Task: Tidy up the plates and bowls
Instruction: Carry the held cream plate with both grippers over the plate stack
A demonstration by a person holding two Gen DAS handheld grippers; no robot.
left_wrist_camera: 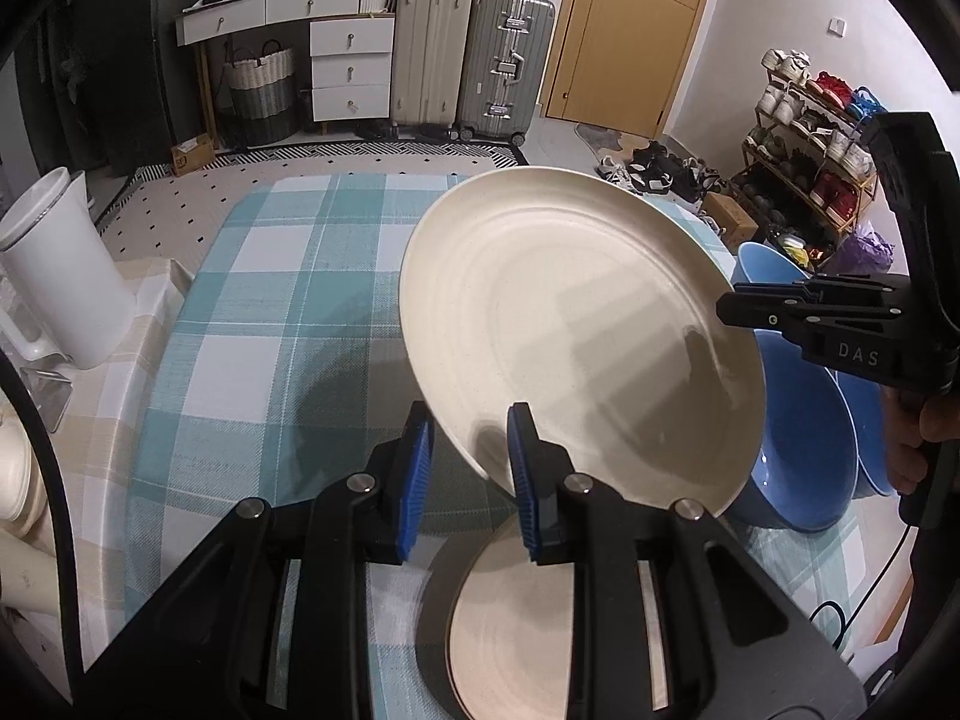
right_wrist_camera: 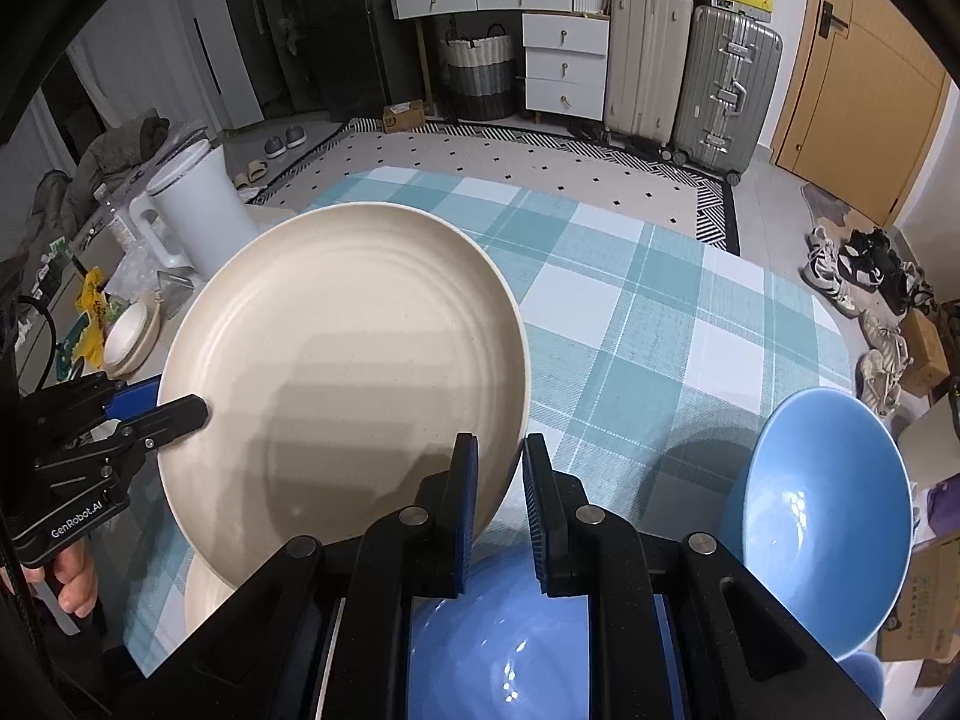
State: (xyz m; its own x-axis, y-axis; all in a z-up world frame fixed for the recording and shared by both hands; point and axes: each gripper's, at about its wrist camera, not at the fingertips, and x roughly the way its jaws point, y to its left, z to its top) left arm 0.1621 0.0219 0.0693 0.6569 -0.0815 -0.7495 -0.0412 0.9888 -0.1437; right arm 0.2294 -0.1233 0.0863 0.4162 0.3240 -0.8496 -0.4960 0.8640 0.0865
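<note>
The left tongs (left_wrist_camera: 470, 468) and the right tongs (right_wrist_camera: 501, 489) share one cream plate (left_wrist_camera: 576, 330), raised and tilted above a teal-and-white checked tablecloth (left_wrist_camera: 252, 312). The left pair's blue-padded jaws straddle the plate's near rim, one jaw under it and one over it, though a small gap shows beside the lower pad and a firm clamp cannot be confirmed. The right pair, seen from the left wrist camera at the plate's far-right edge, reaches onto that rim; in its own view the rim sits between its jaws, with daylight beside the right-hand pad, so whether it pinches is equally unclear. Directly beneath the left tongs a second cream plate (left_wrist_camera: 516, 618) lies flat on the cloth. Beneath the right tongs rests a blue bowl (right_wrist_camera: 498, 654), with another blue bowl (right_wrist_camera: 822, 516) just to their right. A white pitcher (left_wrist_camera: 60, 276) stands well off to the left.
</note>
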